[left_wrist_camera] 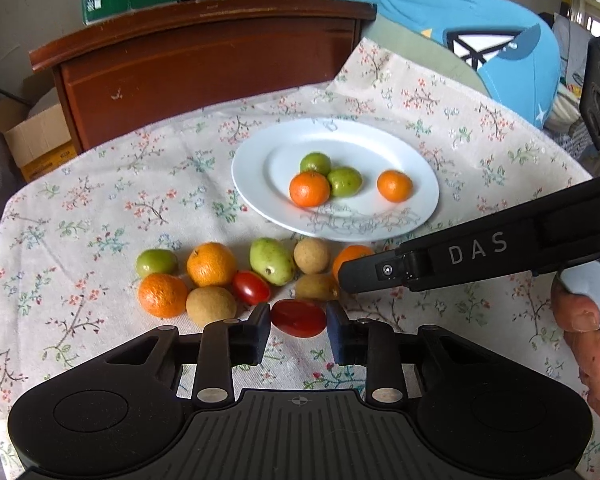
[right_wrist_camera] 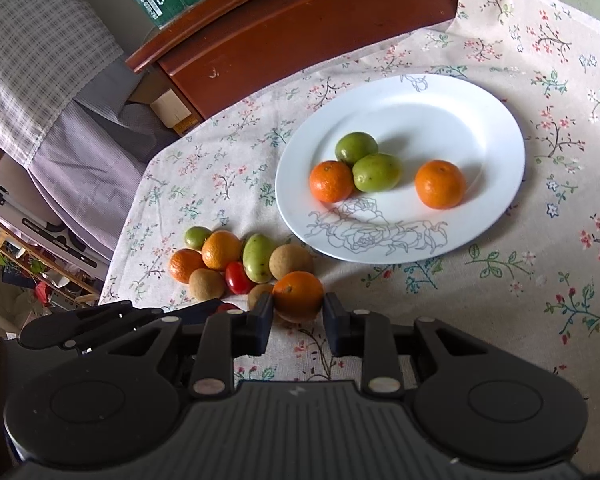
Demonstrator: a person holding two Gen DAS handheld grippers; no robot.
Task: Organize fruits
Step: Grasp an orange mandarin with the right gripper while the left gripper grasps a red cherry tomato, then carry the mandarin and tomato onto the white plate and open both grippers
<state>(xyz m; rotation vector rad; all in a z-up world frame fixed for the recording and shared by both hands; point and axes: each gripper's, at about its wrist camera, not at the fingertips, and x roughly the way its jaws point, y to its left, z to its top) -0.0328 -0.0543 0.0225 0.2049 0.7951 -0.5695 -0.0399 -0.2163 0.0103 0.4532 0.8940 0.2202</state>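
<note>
- The left tongs (left_wrist_camera: pixel 299 330) are closed on an oval dark-red cherry tomato (left_wrist_camera: pixel 299 318), which lies on the surface covered by a beige floral cloth (left_wrist_camera: pixel 100 216) at the near edge of the loose fruit.
- The right tongs (right_wrist_camera: pixel 297 312) are clamped on a round orange tangerine (right_wrist_camera: pixel 298 292), also low on the cloth, with a brown fruit pressed against it.
- In the left wrist view, the right tongs are seen reaching in from the right, held by a hand (left_wrist_camera: pixel 592 344).
- A white oval plate with a grey line-drawn rose (right_wrist_camera: pixel 380 236) sits beyond the loose fruit; two green fruits and two tangerines lie on it.
- Near the plate's front rim, a cluster of tangerines, green fruits, round brown fruits and a second red tomato (left_wrist_camera: pixel 251 287) is gathered.
- A brown wooden cabinet (left_wrist_camera: pixel 204 64) stands behind the surface.
</note>
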